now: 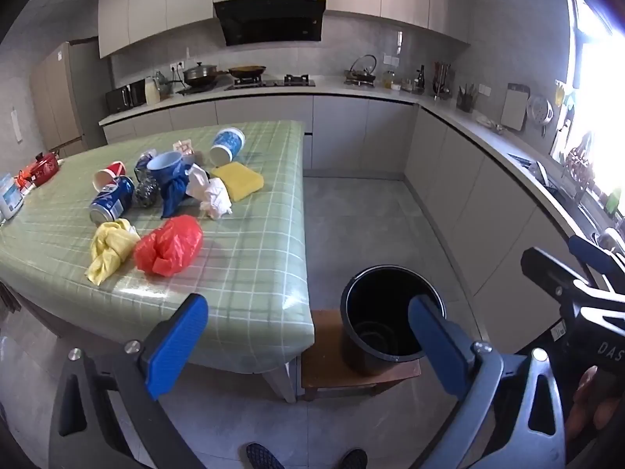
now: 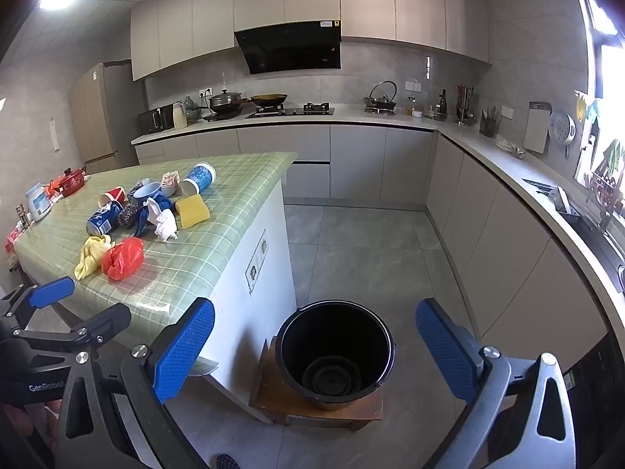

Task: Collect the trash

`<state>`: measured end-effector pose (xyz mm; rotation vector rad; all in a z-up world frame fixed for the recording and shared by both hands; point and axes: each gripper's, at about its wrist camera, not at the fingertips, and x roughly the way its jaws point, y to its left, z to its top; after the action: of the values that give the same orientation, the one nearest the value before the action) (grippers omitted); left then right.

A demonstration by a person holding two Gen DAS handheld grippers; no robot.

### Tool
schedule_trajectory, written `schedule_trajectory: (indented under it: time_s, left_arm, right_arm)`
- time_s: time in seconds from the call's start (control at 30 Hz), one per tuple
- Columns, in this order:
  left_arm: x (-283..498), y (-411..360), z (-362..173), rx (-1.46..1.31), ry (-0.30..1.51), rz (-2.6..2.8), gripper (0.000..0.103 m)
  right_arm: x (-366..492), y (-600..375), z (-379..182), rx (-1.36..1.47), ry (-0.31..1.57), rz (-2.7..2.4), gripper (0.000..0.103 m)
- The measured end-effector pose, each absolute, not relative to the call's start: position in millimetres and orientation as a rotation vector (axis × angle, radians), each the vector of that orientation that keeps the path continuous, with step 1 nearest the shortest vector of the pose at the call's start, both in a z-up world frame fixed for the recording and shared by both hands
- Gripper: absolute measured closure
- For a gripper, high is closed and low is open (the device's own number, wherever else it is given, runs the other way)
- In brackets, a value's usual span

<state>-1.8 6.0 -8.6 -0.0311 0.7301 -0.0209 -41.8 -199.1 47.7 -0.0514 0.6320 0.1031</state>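
Observation:
Trash lies on the green checked table (image 1: 242, 273): a red plastic bag (image 1: 170, 250), a yellow bag (image 1: 109, 248), a blue can (image 1: 111, 199), crumpled white paper (image 1: 213, 195), a yellow sponge (image 1: 238, 179), a blue cloth (image 1: 174, 191) and paper cups (image 1: 228, 144). An empty black bucket (image 1: 386, 312) stands on a low wooden stool (image 1: 332, 375) beside the table. My left gripper (image 1: 308, 344) is open and empty, off the table's near corner. My right gripper (image 2: 316, 348) is open and empty above the bucket (image 2: 336, 355). The red bag also shows in the right wrist view (image 2: 123, 258).
A red pot (image 1: 45, 162) and a white jar (image 1: 9, 195) stand at the table's far left. Kitchen counters (image 1: 449, 109) run along the back and right walls. Grey tiled floor (image 1: 351, 215) lies between the table and the cabinets. My feet (image 1: 265, 455) show below.

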Motion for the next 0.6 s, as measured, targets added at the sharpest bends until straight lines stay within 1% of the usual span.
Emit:
schedule_trajectory:
  time_s: [0.6]
  left_arm:
    - [-1.8,4.3,-6.8,-0.007,0.717,-0.020,0.000]
  right_arm:
    - [-40.3,-198.8,45.8,-0.048,0.629,0.104,0.000]
